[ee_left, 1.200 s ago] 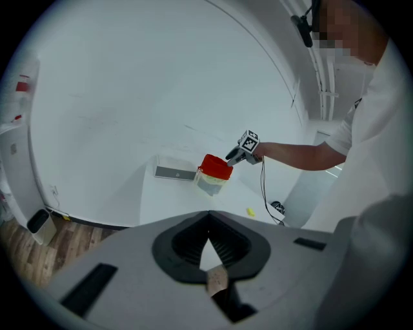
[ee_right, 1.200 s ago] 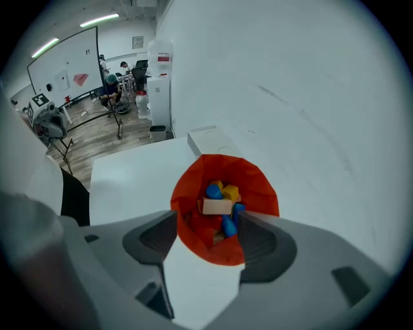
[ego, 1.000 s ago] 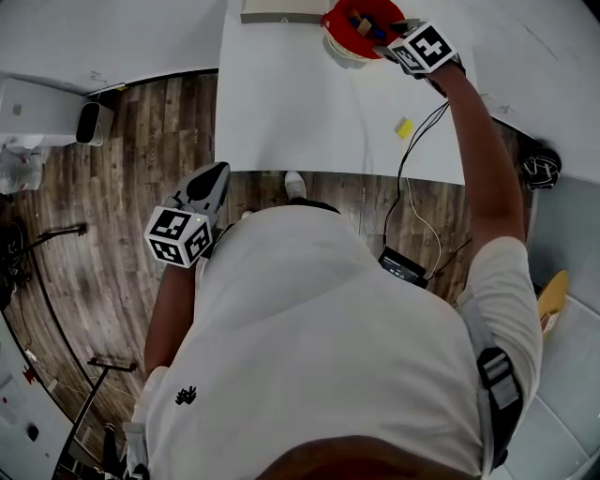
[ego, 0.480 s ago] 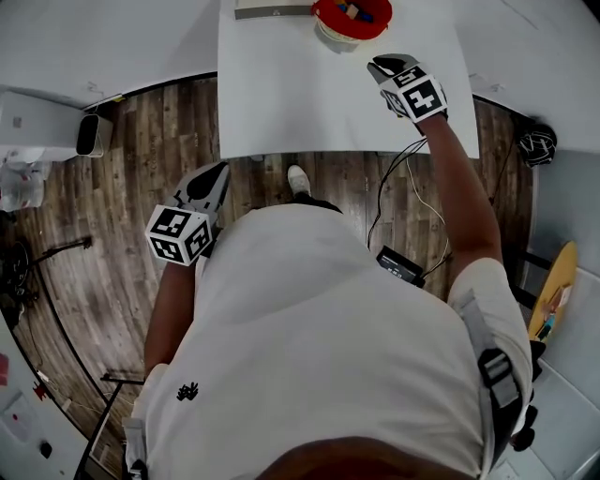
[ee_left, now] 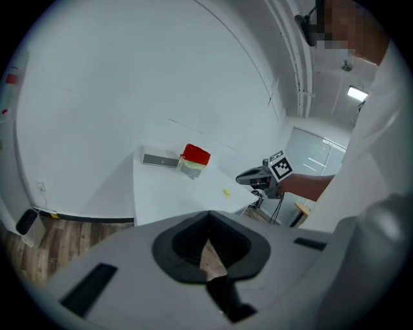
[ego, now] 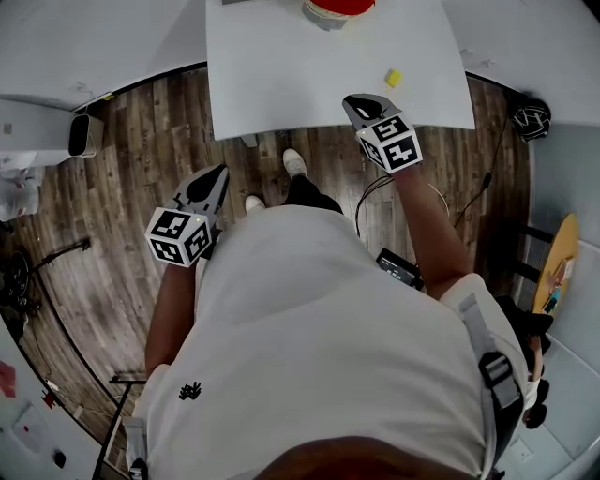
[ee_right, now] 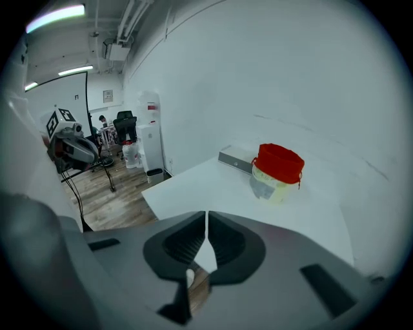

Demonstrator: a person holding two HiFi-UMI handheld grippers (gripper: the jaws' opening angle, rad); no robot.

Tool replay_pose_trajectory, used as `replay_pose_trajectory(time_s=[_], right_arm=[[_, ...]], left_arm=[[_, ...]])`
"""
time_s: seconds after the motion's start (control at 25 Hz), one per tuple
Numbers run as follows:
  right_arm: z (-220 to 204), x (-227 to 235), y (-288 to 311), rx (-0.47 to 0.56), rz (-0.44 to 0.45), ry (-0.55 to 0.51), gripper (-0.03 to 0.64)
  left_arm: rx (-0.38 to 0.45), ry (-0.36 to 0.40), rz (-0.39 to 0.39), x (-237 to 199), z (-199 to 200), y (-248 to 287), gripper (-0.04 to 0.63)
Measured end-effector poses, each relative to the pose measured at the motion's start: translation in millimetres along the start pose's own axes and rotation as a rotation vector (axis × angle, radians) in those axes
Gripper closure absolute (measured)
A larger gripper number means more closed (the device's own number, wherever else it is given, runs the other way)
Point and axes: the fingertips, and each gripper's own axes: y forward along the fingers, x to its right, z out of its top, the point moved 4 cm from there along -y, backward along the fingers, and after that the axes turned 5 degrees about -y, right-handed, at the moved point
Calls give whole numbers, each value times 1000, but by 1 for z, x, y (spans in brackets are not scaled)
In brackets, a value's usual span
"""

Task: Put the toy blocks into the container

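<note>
Right hand-held gripper [ego: 354, 103] has withdrawn from the red container [ego: 337, 7] to the counter's [ego: 281, 84] near edge, its jaws having just closed on nothing. Left hand-held gripper [ego: 217, 174] is closed and empty. Yellow block [ego: 393, 78] is likely light and rigid: pinch opposite flat faces.

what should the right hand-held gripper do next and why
Probably open the right hand-held gripper and reach toward the yellow block. Its jaws have just closed with nothing between them, and that block lies loose on the table, outside the red container.
</note>
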Motion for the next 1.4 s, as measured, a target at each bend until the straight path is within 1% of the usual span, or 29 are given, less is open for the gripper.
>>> replay_pose_trajectory(time_s=[0.16, 0.24, 0.36, 0.6, 0.76, 0.96, 1.04, 1.16, 1.4], right_arm=[[-29, -8, -9, -7, -7, 64, 586], [-42, -5, -12, -18, -5, 84, 514], [-62, 9, -18, -35, -10, 94, 509], [-90, 48, -20, -72, -23, 69, 487], [-105, 79, -14, -103, -22, 60, 442], [-129, 121, 3, -172, -11, 15, 413], [-136, 136, 10, -203, 7, -7, 385], [-147, 157, 22, -249, 42, -37, 370], [-164, 188, 47, -315, 135, -57, 351]], left_arm=[[-44, 3, -34, 4, -10, 6, 589], [-60, 11, -51, 6, -10, 12, 589], [-72, 28, -74, 14, -4, 26, 589], [-75, 74, -109, 24, 24, 53, 589], [-79, 81, -101, 24, 38, 70, 589], [-87, 76, -80, 19, 52, 91, 589], [-87, 78, -73, 18, 58, 99, 589], [-80, 71, -62, 18, 68, 112, 589], [-77, 72, -34, 20, 81, 133, 589]])
